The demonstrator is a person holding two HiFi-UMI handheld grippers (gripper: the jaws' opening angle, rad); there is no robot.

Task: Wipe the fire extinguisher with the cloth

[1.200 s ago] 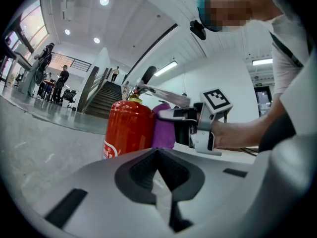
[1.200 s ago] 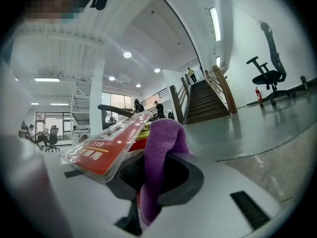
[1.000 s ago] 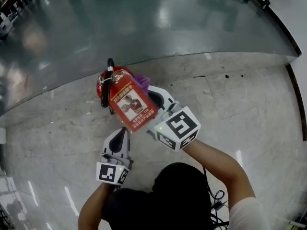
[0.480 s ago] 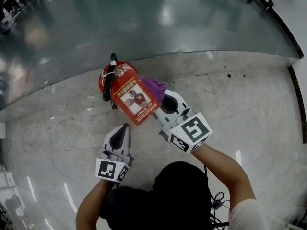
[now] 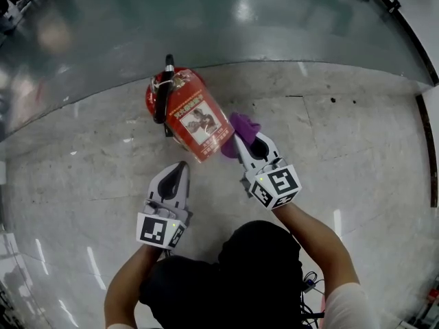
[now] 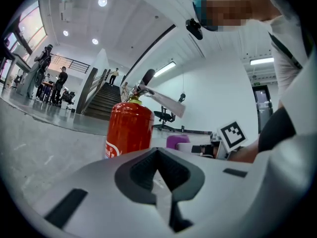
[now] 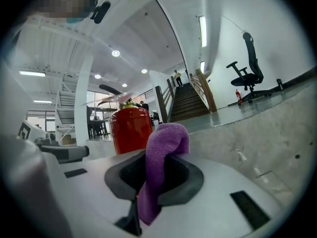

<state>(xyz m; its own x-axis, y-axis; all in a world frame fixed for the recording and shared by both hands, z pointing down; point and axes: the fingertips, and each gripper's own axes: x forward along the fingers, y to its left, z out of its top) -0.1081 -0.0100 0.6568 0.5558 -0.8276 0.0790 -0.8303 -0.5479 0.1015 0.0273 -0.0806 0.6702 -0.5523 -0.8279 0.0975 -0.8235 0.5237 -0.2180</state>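
Note:
A red fire extinguisher [image 5: 180,101] stands on the pale stone floor, with a black handle on top and a picture label [image 5: 200,125] facing me. My right gripper [image 5: 245,142] is shut on a purple cloth [image 5: 241,127], held by the extinguisher's lower right side; whether the two touch I cannot tell. In the right gripper view the cloth [image 7: 165,145] bulges from the shut jaws with the extinguisher [image 7: 131,129] just beyond. My left gripper [image 5: 180,166] is shut with nothing in it, just short of the extinguisher [image 6: 130,129] and apart from it.
Beyond a curved seam the floor turns glossy dark green [image 5: 206,19]. A dark rail [image 5: 405,26] runs along the right edge. Stairs [image 7: 190,100] and an office chair [image 7: 247,76] stand far off, and people stand by a far staircase [image 6: 54,81].
My right gripper has drawn back from the extinguisher's right side toward me, and the purple cloth now shows in full beside its base. The left gripper has hardly moved.

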